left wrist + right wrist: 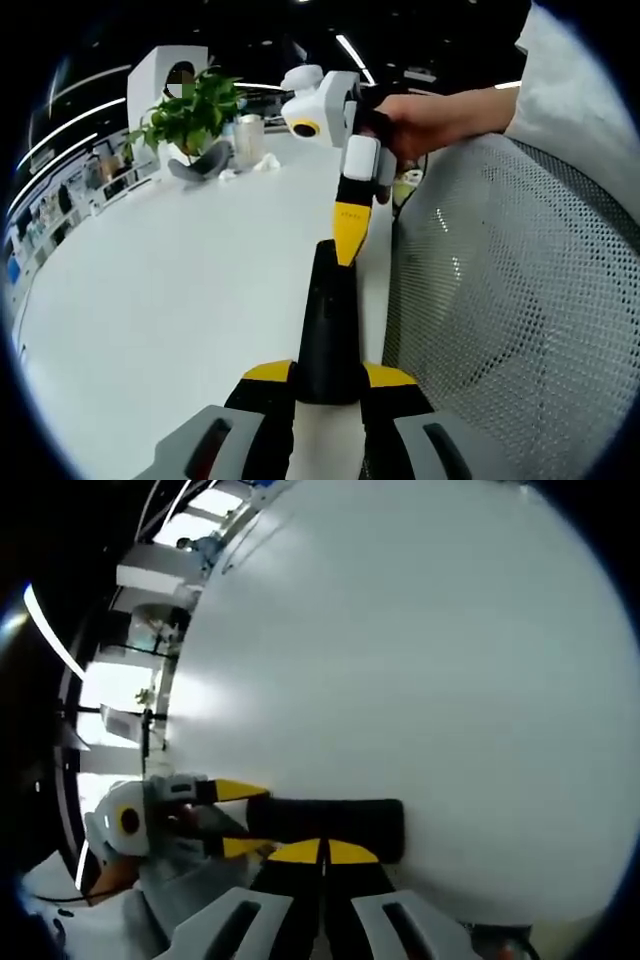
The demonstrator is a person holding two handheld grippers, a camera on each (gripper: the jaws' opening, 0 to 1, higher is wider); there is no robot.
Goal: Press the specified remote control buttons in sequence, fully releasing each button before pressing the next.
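Observation:
A black remote control [328, 310] stands out over the white table [180, 290], held at its near end by my left gripper [328, 373], which is shut on it. My right gripper [348, 235], held by a hand, comes down from the upper right with its yellow jaws shut together. Its tip meets the remote's far end. In the right gripper view the remote [340, 825] lies crosswise just beyond my shut right gripper [323, 852]. The left gripper [240, 818] clamps its left end there. The buttons cannot be made out.
A potted green plant [195, 115] and a glass jar [248, 140] stand at the far end of the table. A white mesh chair back [500, 310] rises close on the right of the left gripper view. Office shelving [140, 690] lies beyond the table edge.

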